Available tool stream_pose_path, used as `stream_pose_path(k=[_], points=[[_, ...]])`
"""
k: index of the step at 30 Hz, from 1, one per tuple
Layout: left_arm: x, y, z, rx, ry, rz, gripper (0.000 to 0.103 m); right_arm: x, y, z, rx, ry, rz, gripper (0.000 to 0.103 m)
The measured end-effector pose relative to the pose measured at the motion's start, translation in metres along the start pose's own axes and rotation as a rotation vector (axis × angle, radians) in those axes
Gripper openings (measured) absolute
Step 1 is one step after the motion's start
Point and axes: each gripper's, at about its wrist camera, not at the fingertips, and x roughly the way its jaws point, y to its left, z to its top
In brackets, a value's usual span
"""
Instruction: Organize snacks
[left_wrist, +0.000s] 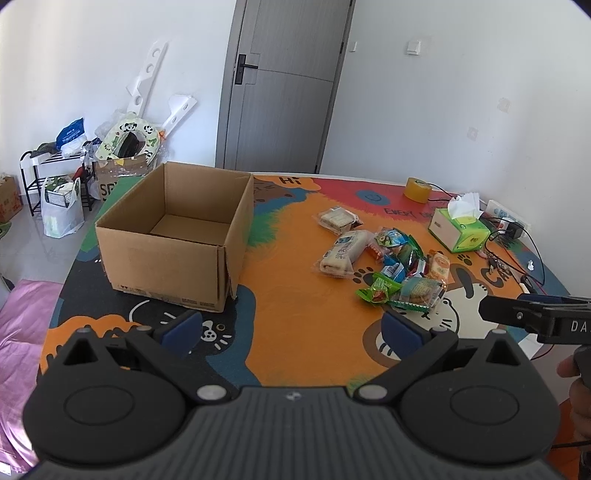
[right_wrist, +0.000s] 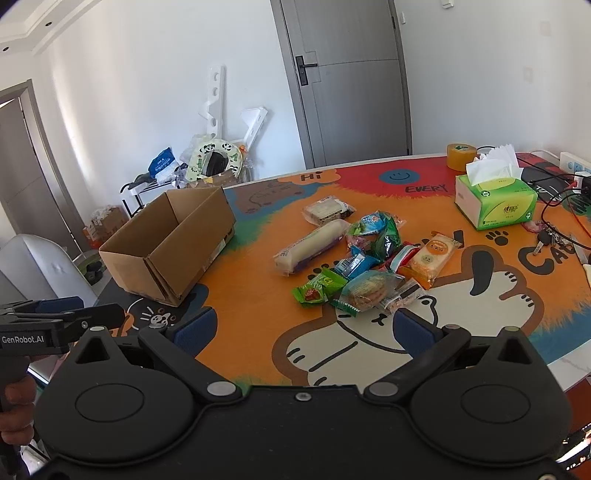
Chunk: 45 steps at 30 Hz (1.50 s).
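Note:
An open, empty cardboard box stands on the left of the cartoon-print table mat. To its right lies a heap of wrapped snacks: a long roll cake, a sandwich pack, green and blue candy packets and an orange biscuit pack. My left gripper hovers open near the table's front edge, between box and snacks. My right gripper is open too, just short of the nearest snacks. Neither holds anything.
A green tissue box, a yellow tape roll, keys, cables and a power strip sit at the table's right. Beyond the box stand a shoe rack, bags and a grey door.

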Motion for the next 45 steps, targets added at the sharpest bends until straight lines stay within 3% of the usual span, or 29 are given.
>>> stream_pose_path(k=[26,38,45], points=[[0.008,-0.011,-0.001,0.012,0.005,-0.008,0.103,0.002,-0.006,0.000,0.007,-0.010,-0.004,0.103],[0.035,-0.011,-0.003,-0.014,0.026,0.012,0.103,0.038,-0.041,-0.002,0.103,0.019,-0.002,0.103],[0.045,-0.016,0.000,0.021,0.003,0.033,0.102,0.057,-0.058,-0.008,0.142,0.009,-0.004,0.103]])
